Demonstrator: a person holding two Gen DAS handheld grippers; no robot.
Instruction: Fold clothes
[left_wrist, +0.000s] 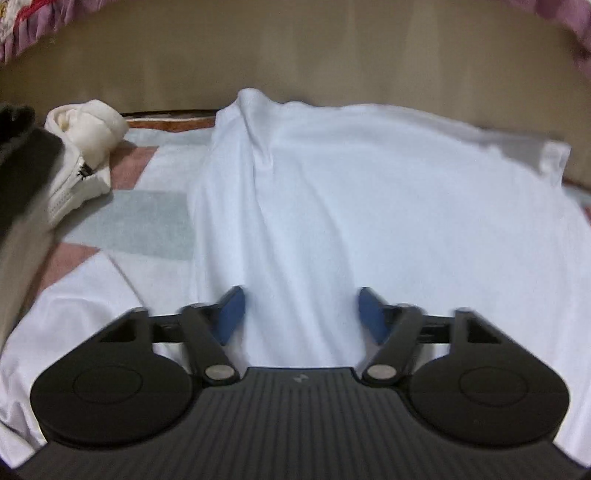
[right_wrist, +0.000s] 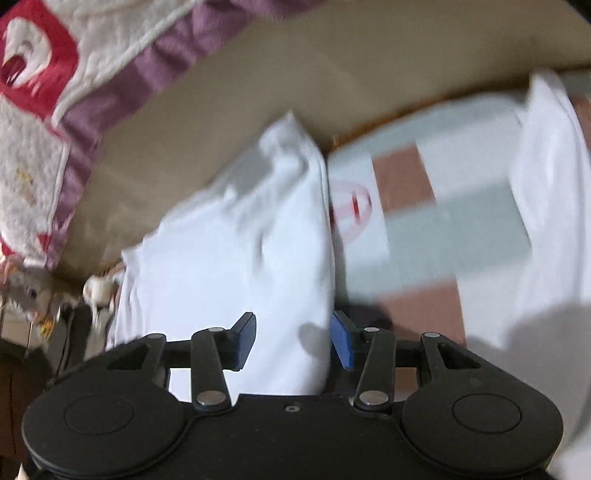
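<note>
A white garment (left_wrist: 369, 206) lies spread over the patchwork bedcover, with a raised crease running up its left side. My left gripper (left_wrist: 301, 314) is open just above it, blue pads apart, with cloth between them but not pinched. In the right wrist view my right gripper (right_wrist: 293, 339) is open over a folded part of the white garment (right_wrist: 236, 258), its right pad at the fold's edge. More white cloth (right_wrist: 546, 229) lies at the far right. This view is blurred.
A cream zipped garment (left_wrist: 83, 155) is bunched at the left on the bedcover (left_wrist: 147, 221). A dark object (left_wrist: 22, 170) stands at the far left edge. A tan headboard or wall (left_wrist: 295, 62) rises behind. A purple-trimmed quilt (right_wrist: 55, 110) hangs at upper left.
</note>
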